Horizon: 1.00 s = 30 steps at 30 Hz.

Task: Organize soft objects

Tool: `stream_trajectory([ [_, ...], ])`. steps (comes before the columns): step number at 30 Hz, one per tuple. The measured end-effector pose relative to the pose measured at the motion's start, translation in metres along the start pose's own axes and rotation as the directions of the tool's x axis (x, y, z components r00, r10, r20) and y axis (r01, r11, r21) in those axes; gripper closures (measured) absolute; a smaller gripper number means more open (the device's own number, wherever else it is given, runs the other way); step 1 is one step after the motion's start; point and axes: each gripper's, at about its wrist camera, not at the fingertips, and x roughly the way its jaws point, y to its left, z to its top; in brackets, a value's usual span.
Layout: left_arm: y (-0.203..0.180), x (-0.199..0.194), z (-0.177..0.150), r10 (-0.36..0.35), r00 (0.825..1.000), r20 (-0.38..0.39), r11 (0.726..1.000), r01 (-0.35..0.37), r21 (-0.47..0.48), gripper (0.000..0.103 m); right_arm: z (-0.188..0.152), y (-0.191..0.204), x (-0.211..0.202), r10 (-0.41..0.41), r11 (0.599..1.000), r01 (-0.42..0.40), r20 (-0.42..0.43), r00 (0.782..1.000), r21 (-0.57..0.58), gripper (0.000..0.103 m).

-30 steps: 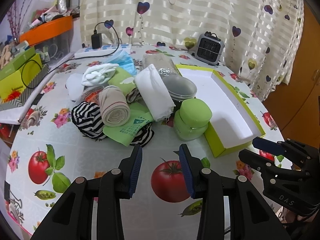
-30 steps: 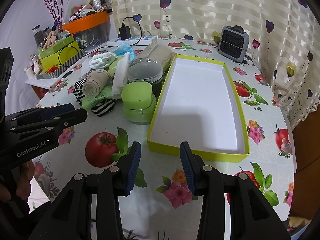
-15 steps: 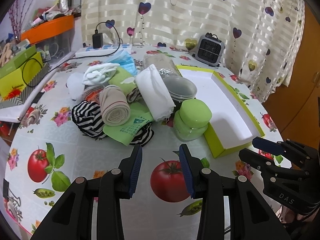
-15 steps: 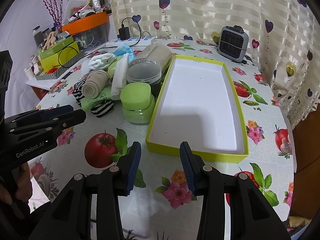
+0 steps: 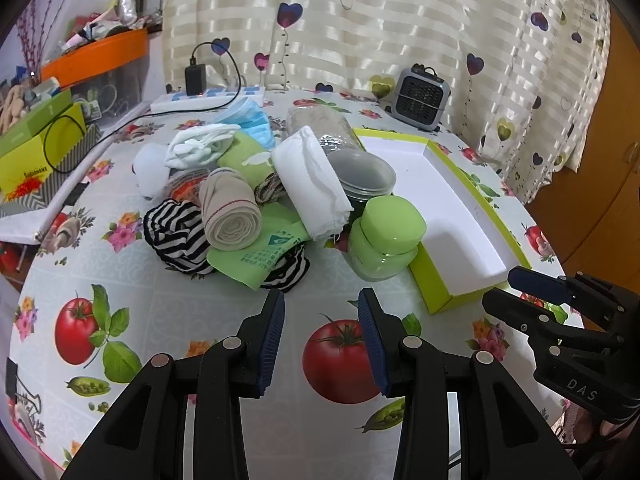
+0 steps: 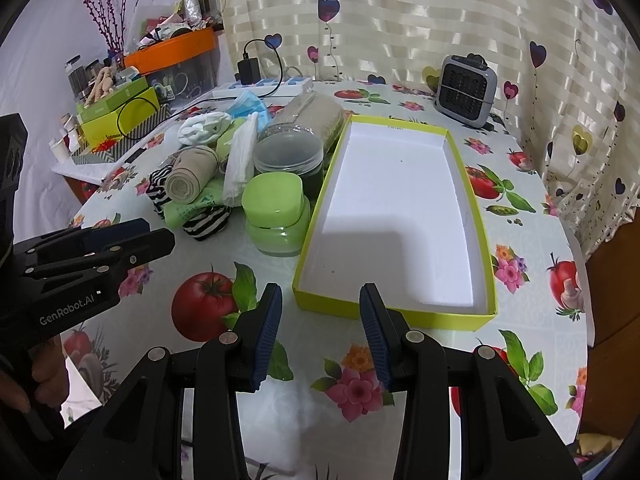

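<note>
A pile of soft things lies mid-table: a beige rolled cloth (image 5: pixel 230 214), a striped black-and-white cloth (image 5: pixel 176 236), a white folded cloth (image 5: pixel 312 182), a green cloth (image 5: pixel 256 258), a white glove (image 5: pixel 200 146) and a blue face mask (image 5: pixel 248 118). An empty yellow-green box (image 6: pixel 400 216) with a white inside lies to the right of the pile. My left gripper (image 5: pixel 322 340) is open and empty, just short of the pile. My right gripper (image 6: pixel 320 334) is open and empty before the box's near edge.
A green-lidded jar (image 5: pixel 384 240) and a clear plastic jar (image 5: pixel 360 176) stand between the pile and the box. A small grey heater (image 6: pixel 466 90) stands at the back. A power strip (image 5: pixel 208 98) and stacked boxes (image 5: pixel 36 148) crowd the far left.
Both grippers have barely shifted; the view has drifted slightly. Nothing was taken hold of or let go.
</note>
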Motion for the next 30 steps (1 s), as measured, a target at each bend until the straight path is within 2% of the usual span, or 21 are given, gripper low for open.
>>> stream_trajectory([
  [30,0.0021,0.0029,-0.0019,0.0,1.0,-0.006,1.0,0.0,-0.001,0.066,0.0003,-0.0034,-0.0002,0.014,1.0,-0.014,0.028,1.0,0.007,0.061],
])
